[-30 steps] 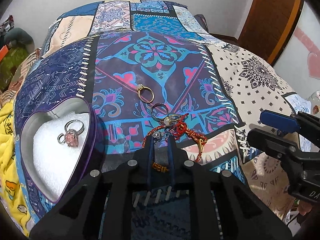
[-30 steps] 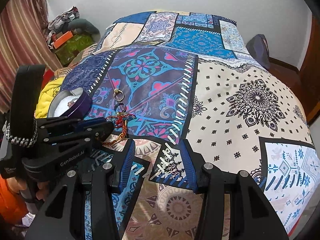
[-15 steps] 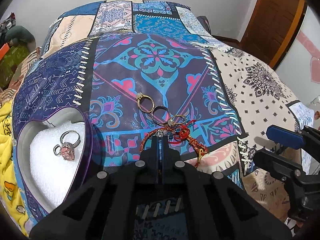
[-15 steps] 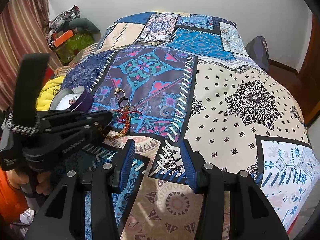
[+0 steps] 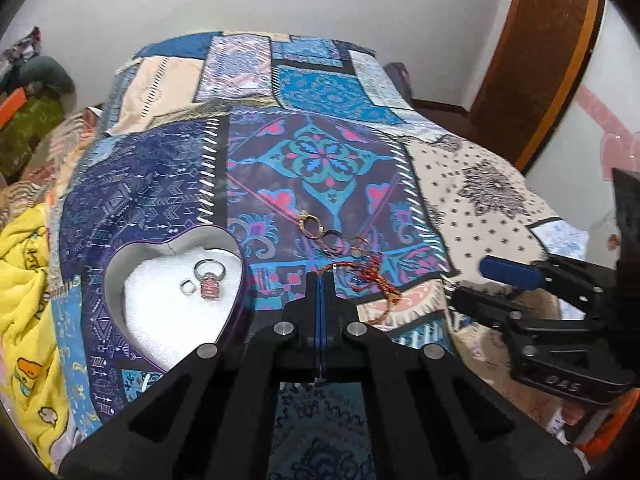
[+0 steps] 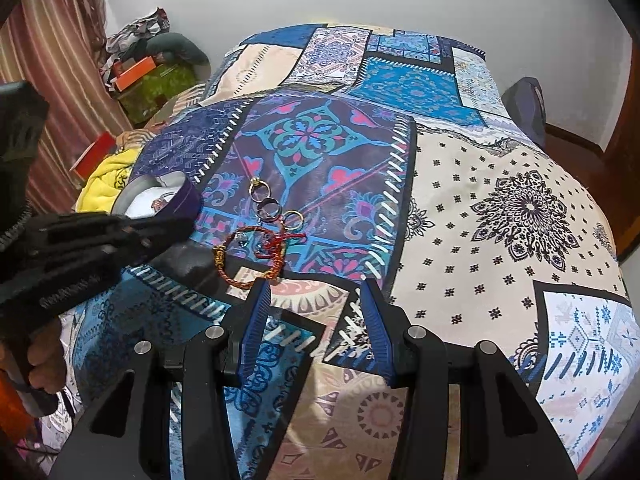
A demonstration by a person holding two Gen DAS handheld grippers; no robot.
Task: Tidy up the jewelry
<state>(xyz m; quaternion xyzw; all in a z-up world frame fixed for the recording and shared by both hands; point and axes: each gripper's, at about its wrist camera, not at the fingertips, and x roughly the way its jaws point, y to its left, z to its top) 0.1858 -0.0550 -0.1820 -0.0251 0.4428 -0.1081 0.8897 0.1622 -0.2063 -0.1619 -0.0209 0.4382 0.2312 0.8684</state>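
A purple heart-shaped tin [image 5: 236,312] with white foam lies on the bed and holds a pink-stone ring [image 5: 209,280] and a small silver ring [image 5: 187,287]. A gold ring [image 5: 310,223], a dark ring [image 5: 333,238] and a smaller gold ring [image 5: 360,245] lie in a row on the quilt. A red and gold thread bracelet [image 6: 256,252] lies just below them. My left gripper [image 5: 320,276] is shut, raised just before the bracelet; whether it pinches anything I cannot tell. My right gripper [image 6: 316,292] is open and empty, near the bracelet's right side.
The patchwork quilt [image 6: 500,208] covers the whole bed. A yellow blanket [image 5: 24,280] lies at the left edge beside the tin. Clutter and boxes [image 6: 140,76] sit on the floor at the far left. A wooden door [image 5: 536,60] stands at the right.
My left gripper closed fully near the bracelet and lifted back. A small silver ring now lies in the tin beside the pink-stone ring. The right gripper stayed open.
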